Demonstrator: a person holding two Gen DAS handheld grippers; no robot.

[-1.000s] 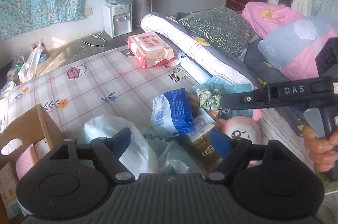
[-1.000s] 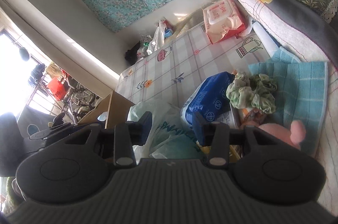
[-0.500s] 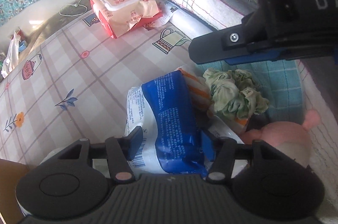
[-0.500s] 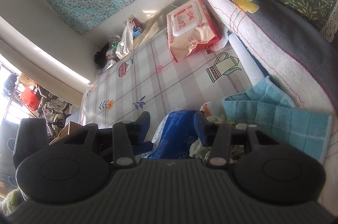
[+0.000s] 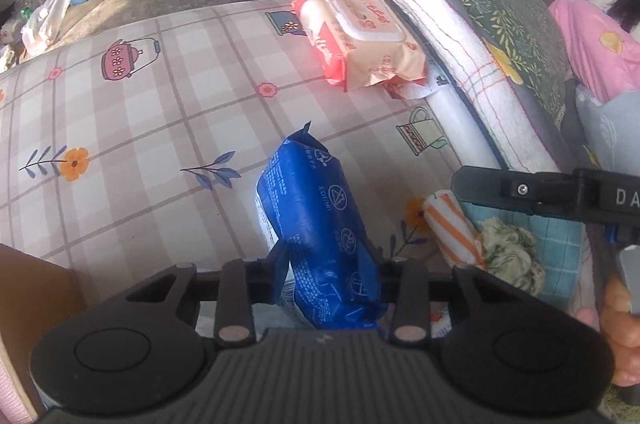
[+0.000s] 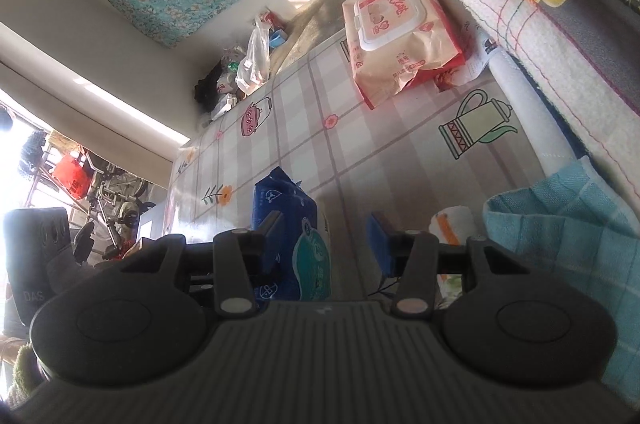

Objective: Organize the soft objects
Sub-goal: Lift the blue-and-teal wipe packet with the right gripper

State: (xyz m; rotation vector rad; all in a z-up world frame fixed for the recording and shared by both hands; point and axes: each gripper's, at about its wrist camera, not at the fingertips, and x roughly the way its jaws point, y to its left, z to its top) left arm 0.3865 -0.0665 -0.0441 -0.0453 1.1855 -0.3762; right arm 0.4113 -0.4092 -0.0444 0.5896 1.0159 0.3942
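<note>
Left gripper (image 5: 326, 264) fingers have just closed, pinching blue pack (image 5: 316, 208)

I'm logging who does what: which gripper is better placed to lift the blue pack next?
Left. The left gripper has just been closing and its pads squeeze the blue pack. The right gripper stands open and empty beside it.

Your left gripper (image 5: 326, 266) points steeply down; its jaws have just been closing and both pads now press on a pack. Your right gripper (image 6: 326, 240) is angled down, jaws parted, empty. Your right hand (image 5: 618, 320) wraps its handle.
</note>
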